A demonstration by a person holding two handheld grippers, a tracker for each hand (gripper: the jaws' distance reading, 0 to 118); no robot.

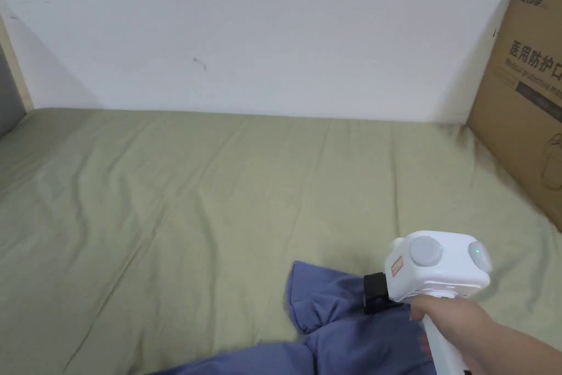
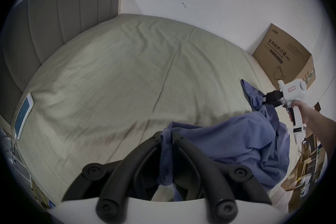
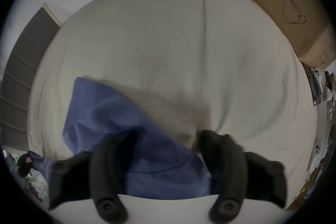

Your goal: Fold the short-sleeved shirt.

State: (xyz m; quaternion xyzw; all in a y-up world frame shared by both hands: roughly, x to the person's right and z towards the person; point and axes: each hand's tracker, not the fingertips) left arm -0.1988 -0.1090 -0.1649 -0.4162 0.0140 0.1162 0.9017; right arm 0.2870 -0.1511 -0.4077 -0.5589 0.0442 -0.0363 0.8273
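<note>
At the bottom of the left gripper view, the left hand-held gripper (image 2: 166, 137) pinches a bunched edge of the crumpled blue cotton short-sleeved shirt (image 2: 236, 144), probably to spread it. Farther right, the right hand-held gripper (image 3: 166, 137) has its jaws spread around another fold. The shirt lies on the olive-green sheeted bed (image 1: 192, 200).

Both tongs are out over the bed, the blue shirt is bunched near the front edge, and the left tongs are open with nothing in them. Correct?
Not quite. The left tongs are shut on the blue shirt, as the left gripper view shows: cloth is pinched between the jaws. The rest stands: the shirt is bunched near the front edge of the bed.
</note>
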